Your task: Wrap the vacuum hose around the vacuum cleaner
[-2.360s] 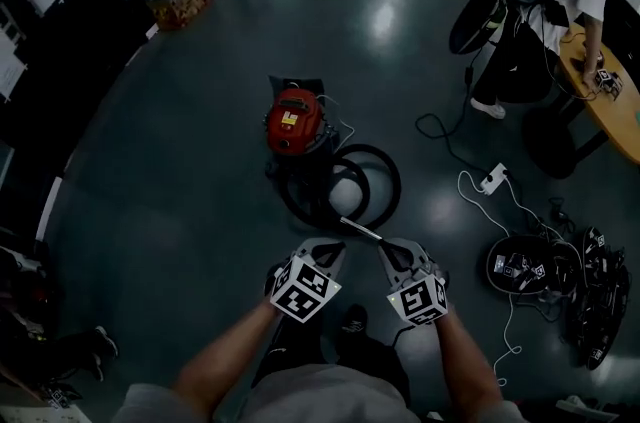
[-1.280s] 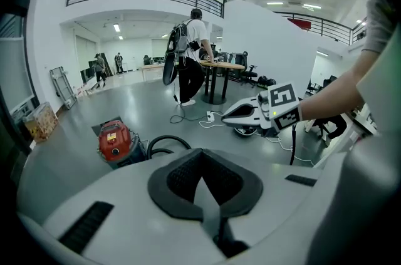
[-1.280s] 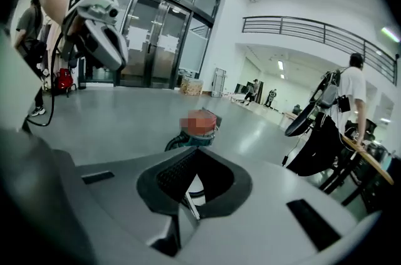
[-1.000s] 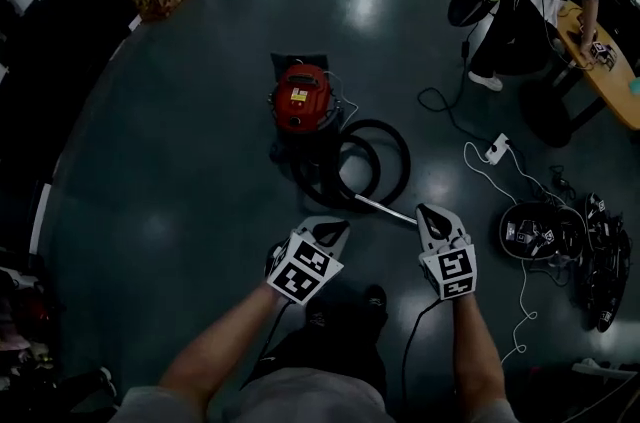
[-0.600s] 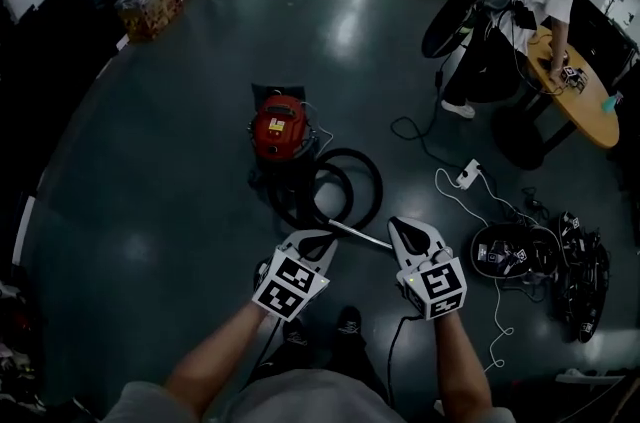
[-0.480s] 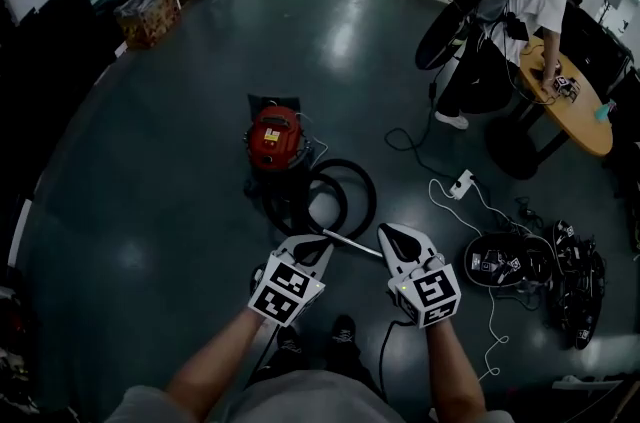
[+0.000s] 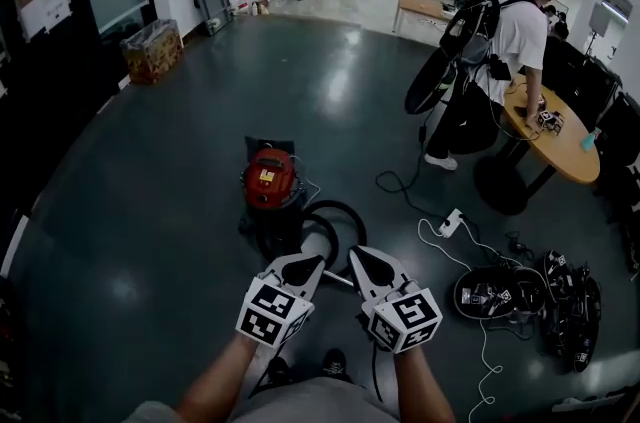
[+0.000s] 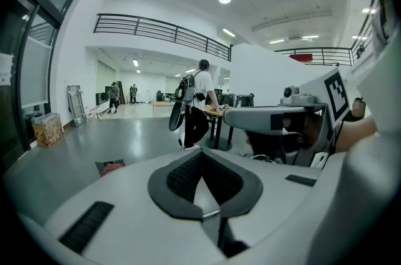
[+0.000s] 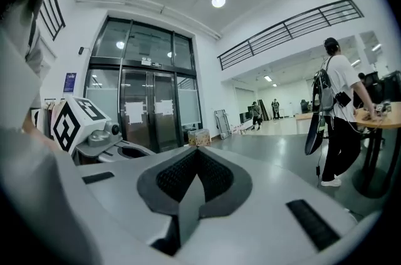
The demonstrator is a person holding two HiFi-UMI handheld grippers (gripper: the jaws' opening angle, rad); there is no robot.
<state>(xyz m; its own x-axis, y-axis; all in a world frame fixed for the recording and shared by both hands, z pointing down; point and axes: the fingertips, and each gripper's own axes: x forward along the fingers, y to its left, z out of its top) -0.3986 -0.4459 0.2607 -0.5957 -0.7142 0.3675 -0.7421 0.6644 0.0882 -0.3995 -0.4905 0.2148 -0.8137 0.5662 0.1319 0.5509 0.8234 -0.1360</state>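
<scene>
The red vacuum cleaner (image 7: pixel 270 183) stands on the dark floor ahead of me. Its black hose (image 7: pixel 345 216) lies in loops on the floor at its right side, and the lower end of the loops is hidden behind my grippers. My left gripper (image 7: pixel 308 261) and right gripper (image 7: pixel 358 254) are held up side by side in front of me, above the hose and apart from it. Both are shut with nothing between the jaws. In the left gripper view the left gripper (image 8: pixel 202 154) points level across the room, with the vacuum cleaner (image 8: pixel 113 165) low at left. The right gripper (image 9: pixel 197 152) faces glass doors.
A person with a backpack (image 7: pixel 510 41) leans over a wooden table (image 7: pixel 565 151) at the right. A white power strip (image 7: pixel 450 223) with cables and a pile of black gear (image 7: pixel 525 296) lie on the floor at the right. A cardboard box (image 7: pixel 152 49) stands far left.
Both grippers have risen from near the floor and drawn closer together. The right gripper has left the end of the metal wand. My view has tilted up towards the room.
</scene>
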